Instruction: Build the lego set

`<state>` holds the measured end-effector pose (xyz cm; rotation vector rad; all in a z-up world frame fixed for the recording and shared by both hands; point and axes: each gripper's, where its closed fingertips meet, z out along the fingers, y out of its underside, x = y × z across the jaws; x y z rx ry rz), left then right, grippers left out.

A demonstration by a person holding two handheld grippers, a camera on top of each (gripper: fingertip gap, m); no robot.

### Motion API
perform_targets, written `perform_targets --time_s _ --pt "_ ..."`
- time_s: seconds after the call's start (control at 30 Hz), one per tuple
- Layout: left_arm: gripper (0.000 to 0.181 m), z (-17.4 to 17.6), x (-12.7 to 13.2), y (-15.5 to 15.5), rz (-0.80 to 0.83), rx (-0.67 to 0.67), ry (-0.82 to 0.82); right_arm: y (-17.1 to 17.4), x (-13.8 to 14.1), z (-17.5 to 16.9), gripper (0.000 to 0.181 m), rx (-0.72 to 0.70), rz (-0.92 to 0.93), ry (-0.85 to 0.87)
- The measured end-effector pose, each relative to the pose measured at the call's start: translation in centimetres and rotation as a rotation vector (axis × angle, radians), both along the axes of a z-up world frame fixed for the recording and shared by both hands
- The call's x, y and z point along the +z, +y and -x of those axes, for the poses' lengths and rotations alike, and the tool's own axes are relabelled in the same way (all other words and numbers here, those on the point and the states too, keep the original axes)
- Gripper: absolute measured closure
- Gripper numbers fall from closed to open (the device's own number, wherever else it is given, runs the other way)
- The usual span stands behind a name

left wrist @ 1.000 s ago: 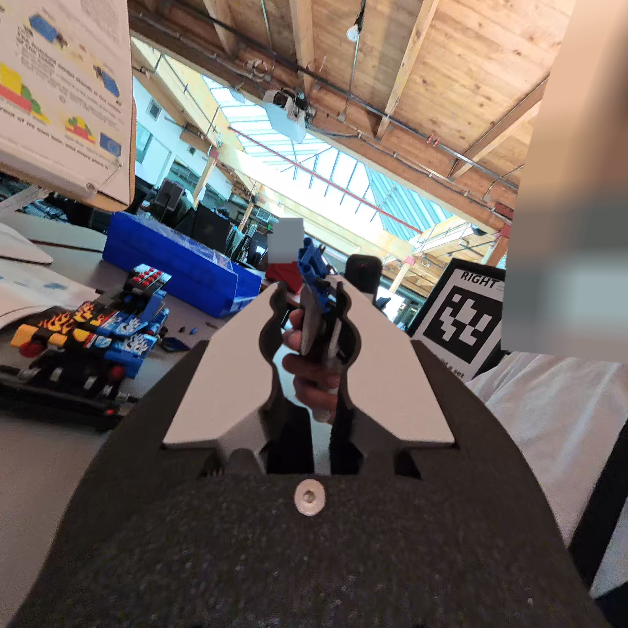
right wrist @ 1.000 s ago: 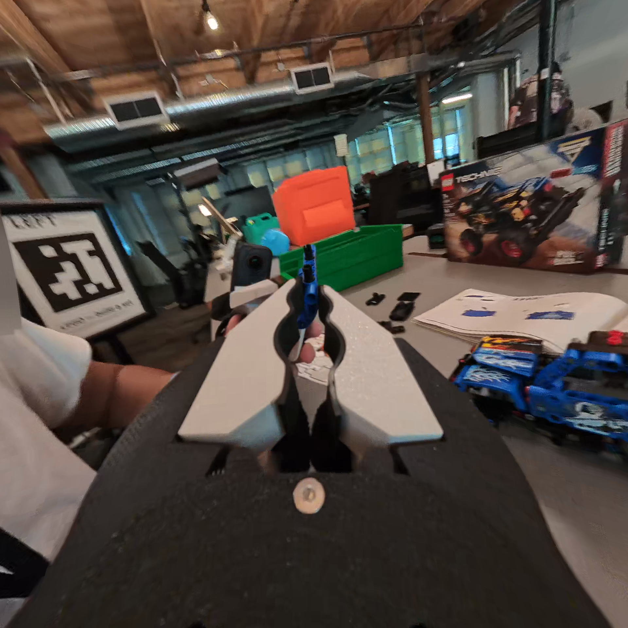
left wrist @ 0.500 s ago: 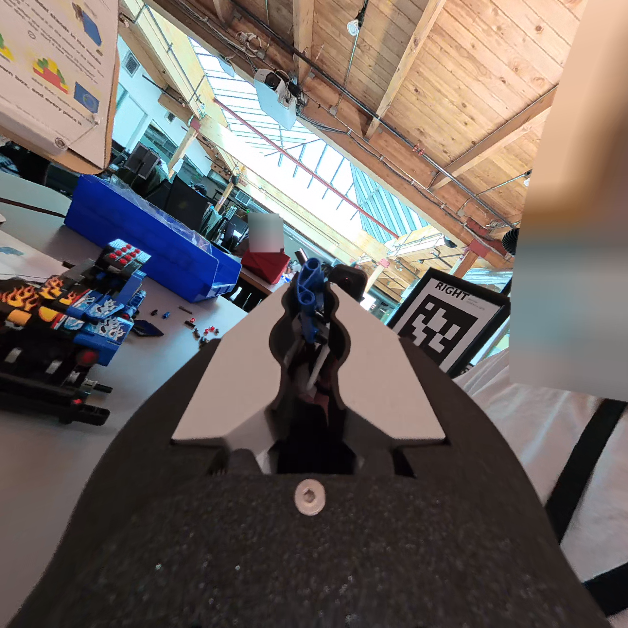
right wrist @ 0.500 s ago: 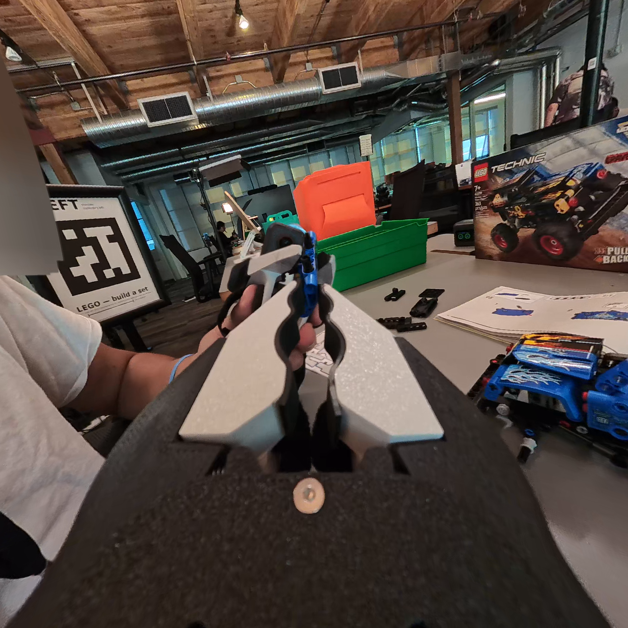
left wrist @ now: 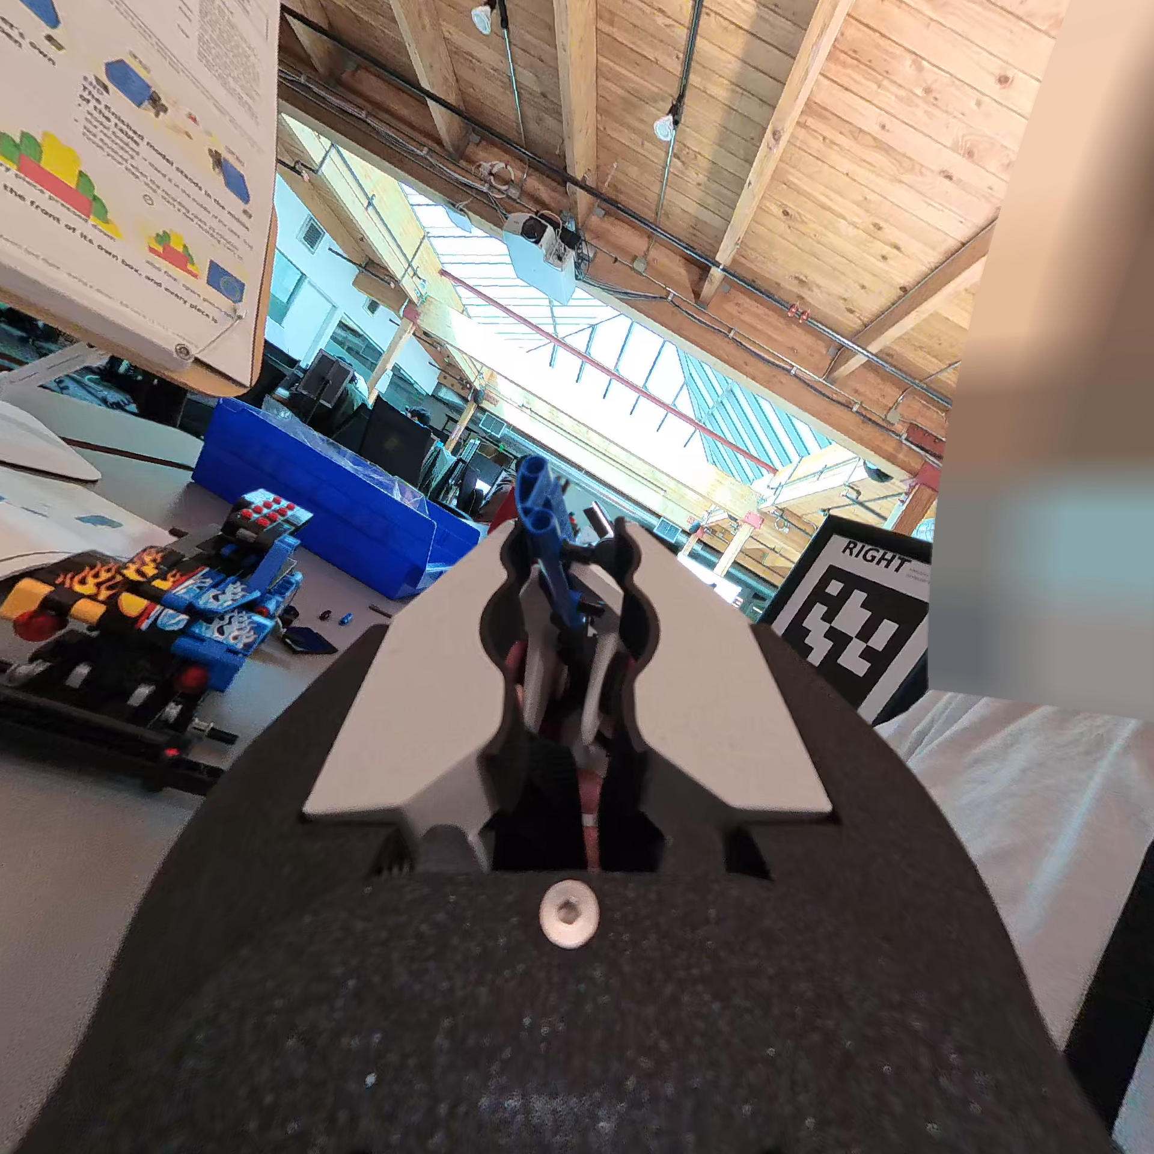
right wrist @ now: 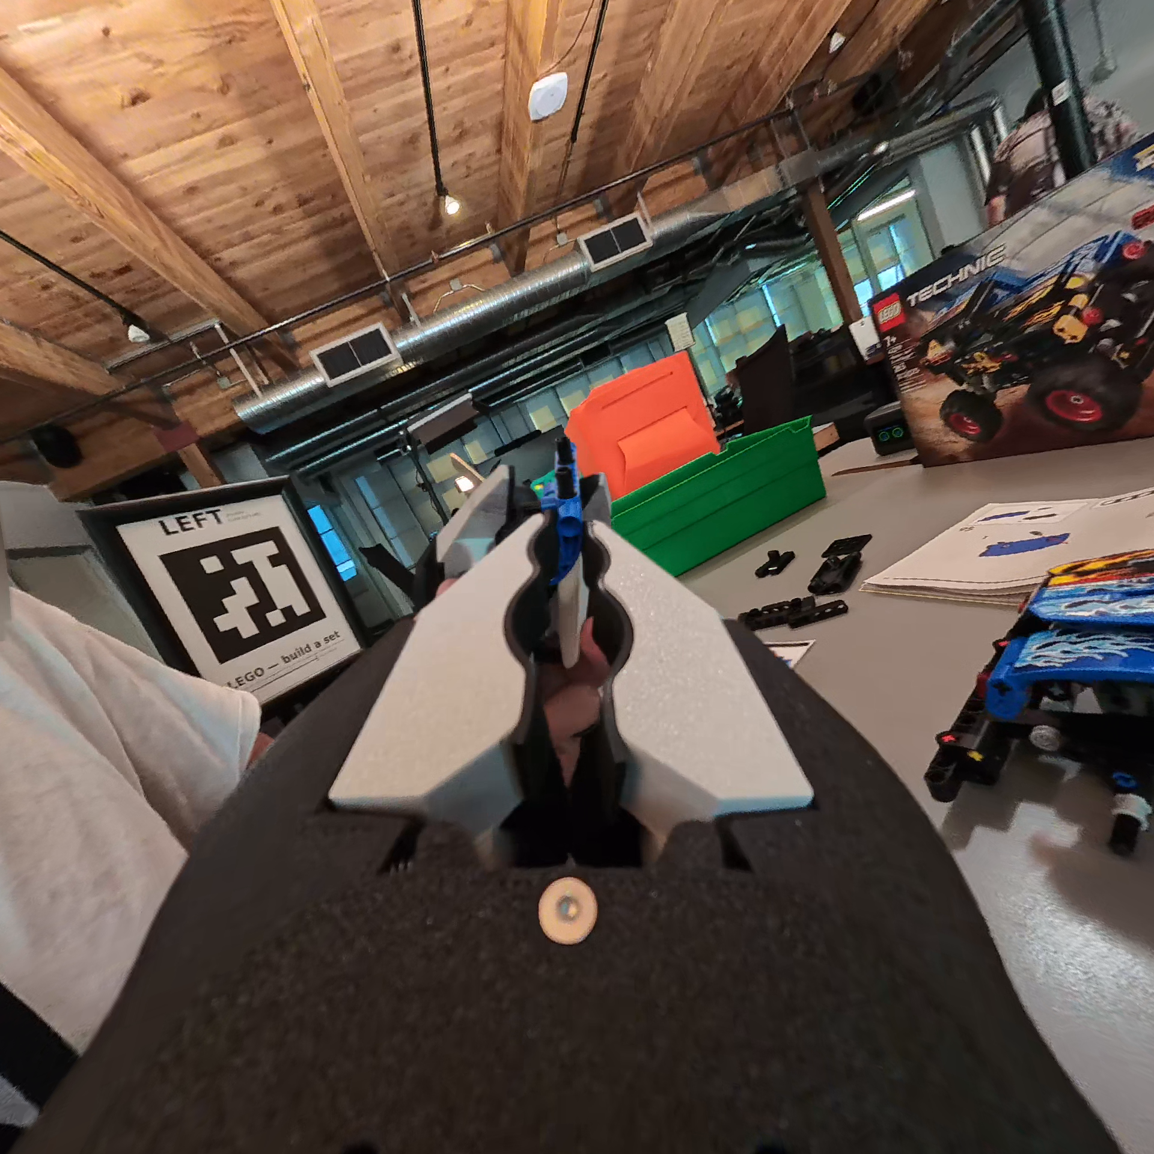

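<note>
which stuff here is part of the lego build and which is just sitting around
Job: blue piece gripped between both grippers, left and right; truck; loose black parts; manual.

Idle: blue bin, green bin, orange box, set box.

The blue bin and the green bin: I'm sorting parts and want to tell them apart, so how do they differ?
1. The blue bin shows in the left wrist view, behind the partly built truck; the green bin shows in the right wrist view, beyond loose black pieces.
2. The blue bin holds crinkled clear plastic; an orange box rises from behind or inside the green bin.

Both are long, open-topped plastic bins on the grey table.
</note>
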<state>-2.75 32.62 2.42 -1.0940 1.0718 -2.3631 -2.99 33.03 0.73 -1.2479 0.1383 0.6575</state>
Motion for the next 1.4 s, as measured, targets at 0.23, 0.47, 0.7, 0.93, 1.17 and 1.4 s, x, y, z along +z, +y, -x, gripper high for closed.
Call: perform_targets --time_s 0.23,0.47,0.7,0.93,1.17,1.4 --pt "0.173 -0.1 -0.4 -0.4 0.088 -0.015 0.028 0.1 0.0 0.6 0.175 -0.034 -0.009 -0.078" --pt "0.173 0.0 0.0 -0.4 0.098 -0.008 0.021 0.0 0.4 0.8 0.176 -0.009 -0.029 0.013" --pt "0.174 0.4 0.3 -0.4 0.042 -0.041 0.030 0.0 0.5 1.3 0.176 0.036 -0.017 0.024" --pt "0.174 -0.3 -6.5 3.8 -0.805 0.151 0.256 -3.7 -5.9 -4.7 0.151 0.093 0.554 -0.491" --pt "0.173 -0.4 -9.6 2.1 -0.861 0.014 0.341 -4.2 -13.9 -1.3 0.152 0.222 0.845 -0.824" --pt "0.174 0.2 -7.8 2.5 -0.703 -0.032 0.285 -2.8 -14.7 -1.3 0.165 0.307 0.908 -0.902"
